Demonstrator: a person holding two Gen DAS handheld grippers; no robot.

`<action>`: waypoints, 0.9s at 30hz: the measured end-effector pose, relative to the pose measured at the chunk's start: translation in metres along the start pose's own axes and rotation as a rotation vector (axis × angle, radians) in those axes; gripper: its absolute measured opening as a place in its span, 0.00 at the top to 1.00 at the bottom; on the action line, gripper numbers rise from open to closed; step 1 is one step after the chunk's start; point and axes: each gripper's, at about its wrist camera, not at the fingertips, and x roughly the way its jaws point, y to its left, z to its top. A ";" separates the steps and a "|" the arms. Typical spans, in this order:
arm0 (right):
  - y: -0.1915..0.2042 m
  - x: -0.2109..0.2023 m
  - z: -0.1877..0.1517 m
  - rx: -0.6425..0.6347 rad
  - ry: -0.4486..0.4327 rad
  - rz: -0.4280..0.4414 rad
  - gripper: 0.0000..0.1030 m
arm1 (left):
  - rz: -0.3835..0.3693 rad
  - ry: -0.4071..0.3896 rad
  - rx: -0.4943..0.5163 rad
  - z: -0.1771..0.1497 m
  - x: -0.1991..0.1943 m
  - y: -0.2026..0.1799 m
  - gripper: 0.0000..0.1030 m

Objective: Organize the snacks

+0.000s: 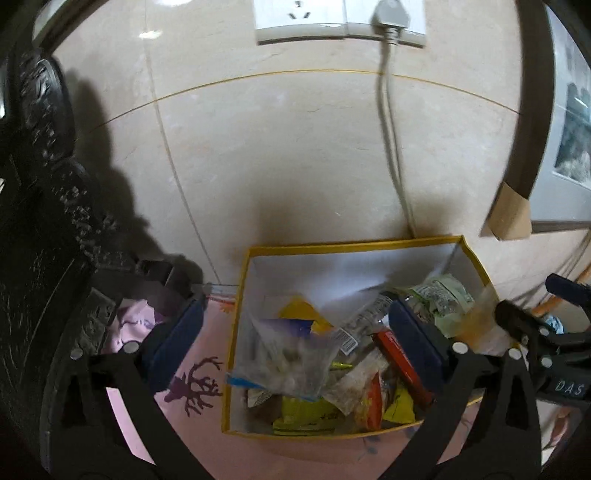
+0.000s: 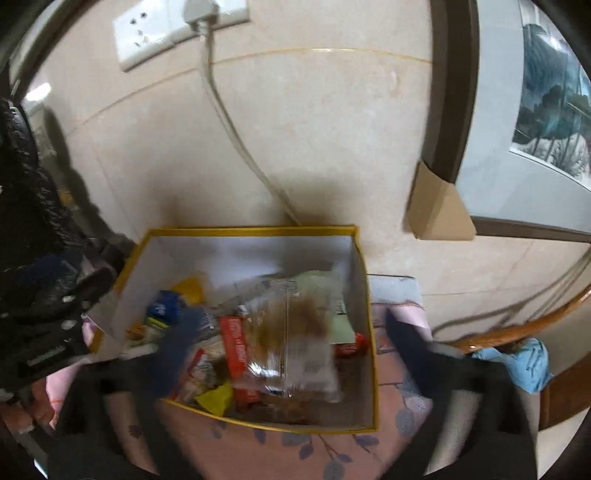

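1. Left wrist view: the left gripper [image 1: 295, 339] hangs over one yellow-rimmed box [image 1: 236, 332] of snack packets [image 1: 295, 365], jaws spread wide with nothing pinched; its right finger overlaps the red packet [image 1: 397, 352].
2. Right wrist view: the right gripper [image 2: 291, 354], blurred, also has its jaws spread and empty above the same box [image 2: 371, 332], where a clear bag of brown snacks [image 2: 295, 339] lies on top.
3. One box stands on a pink patterned cloth [image 1: 192, 373] against the tiled wall [image 1: 295, 147].
4. One grey cable [image 1: 388, 129] drops from two wall sockets [image 1: 306, 18] behind the box; one cardboard piece [image 1: 509, 218] leans at the right.
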 end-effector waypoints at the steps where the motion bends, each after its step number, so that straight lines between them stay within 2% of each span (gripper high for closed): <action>1: -0.001 -0.002 -0.001 0.005 -0.010 0.011 0.01 | -0.001 0.001 0.010 -0.001 0.000 -0.001 0.02; 5: -0.002 -0.011 -0.002 0.004 -0.020 0.032 0.01 | 0.070 -0.004 0.104 -0.007 -0.010 -0.013 0.02; 8: -0.002 -0.027 -0.006 0.003 -0.019 0.033 0.01 | 0.078 -0.004 0.125 -0.013 -0.025 -0.019 0.02; 9: -0.003 -0.032 -0.008 0.001 -0.025 0.029 0.01 | 0.056 -0.005 0.111 -0.016 -0.035 -0.019 0.02; 11: -0.003 -0.051 -0.016 -0.017 -0.031 -0.040 0.01 | 0.027 0.001 0.072 -0.023 -0.053 -0.017 0.02; 13: -0.007 -0.076 -0.030 0.002 -0.039 -0.076 0.01 | 0.029 0.020 0.028 -0.032 -0.073 -0.014 0.02; 17: -0.012 -0.131 -0.069 0.052 -0.053 -0.070 0.01 | 0.032 0.028 -0.038 -0.059 -0.129 -0.011 0.02; 20: -0.006 -0.168 -0.097 0.028 -0.047 -0.086 0.01 | -0.010 0.018 -0.063 -0.078 -0.170 -0.012 0.02; 23: 0.003 -0.197 -0.117 -0.001 -0.053 -0.085 0.01 | -0.038 -0.017 -0.069 -0.090 -0.203 -0.012 0.02; 25: 0.008 -0.212 -0.123 -0.020 -0.064 -0.087 0.01 | -0.009 -0.038 -0.068 -0.094 -0.218 -0.010 0.02; 27: 0.011 -0.221 -0.130 -0.023 -0.061 -0.069 0.01 | -0.023 -0.050 -0.071 -0.097 -0.227 -0.009 0.02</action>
